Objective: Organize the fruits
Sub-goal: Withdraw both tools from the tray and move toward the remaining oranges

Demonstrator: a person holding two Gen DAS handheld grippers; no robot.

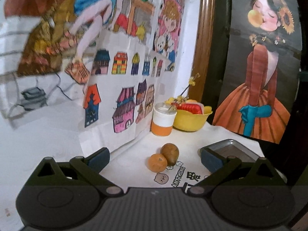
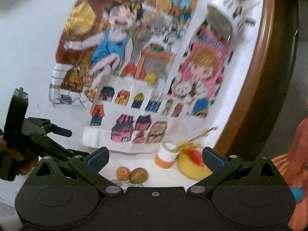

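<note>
both grippers, left gripper [image 1: 155,156] and right gripper [image 2: 155,156], hover with jaws wide and empty, squared toward an orange [image 1: 157,162] touching a brown fruit [image 1: 170,154] on the counter [image 1: 134,150], near the yellow bowl [image 1: 189,119], likely their destination.

blur: wall drawings [image 2: 138,73] smeared in right wrist view | occluded: metal tray [image 1: 233,150] partly behind a finger pad | bowl [image 1: 191,120] contents only partly visible, type unclear | cut off: hand [image 2: 11,154] at left edge
</note>
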